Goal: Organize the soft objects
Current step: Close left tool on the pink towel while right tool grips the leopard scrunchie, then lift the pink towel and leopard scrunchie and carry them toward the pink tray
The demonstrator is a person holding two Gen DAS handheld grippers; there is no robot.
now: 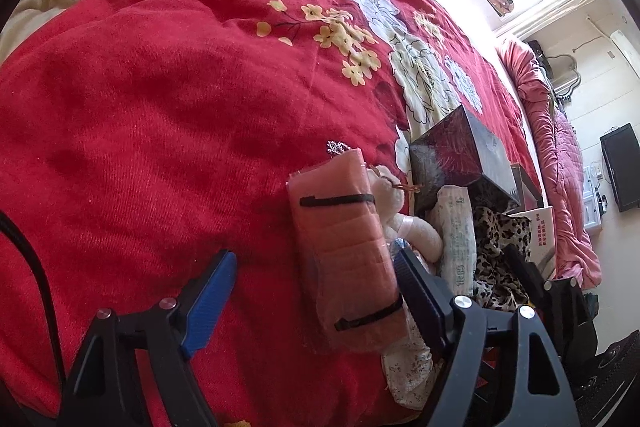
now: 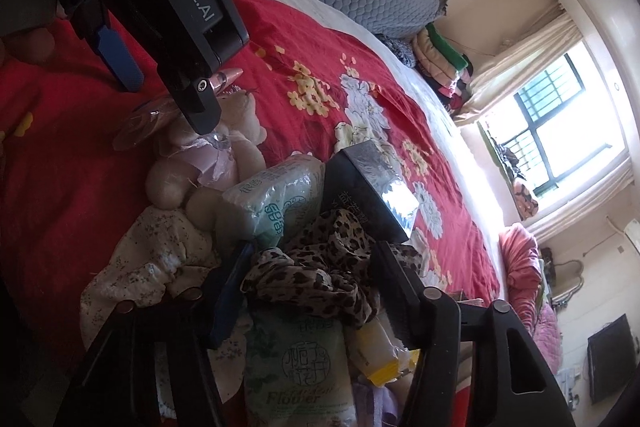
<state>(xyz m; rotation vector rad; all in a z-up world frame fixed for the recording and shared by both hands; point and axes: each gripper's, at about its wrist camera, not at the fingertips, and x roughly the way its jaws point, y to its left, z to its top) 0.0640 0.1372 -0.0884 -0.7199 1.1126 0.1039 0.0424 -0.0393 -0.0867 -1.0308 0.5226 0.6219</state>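
Left claw (image 1: 316, 279) stands wide over the red bedspread (image 1: 160, 107), its right finger just beside the pink wrapped bundle (image 1: 344, 251) at lower centre of its frame, nothing held. Right claw (image 2: 308, 287) is also spread, the leopard-print scarf (image 2: 316, 267) bunched between its fingers though not visibly pinched. To lift the scarf cleanly, I would close low on the thickest fold, then rise slowly so the tissue packs (image 2: 276, 203) beneath and the black box (image 2: 368, 195) behind stay put.

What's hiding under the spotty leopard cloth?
The leopard cloth lies on a green-printed tissue pack and a yellow packet, between the right claw's open fingers. Anything deeper underneath is covered.
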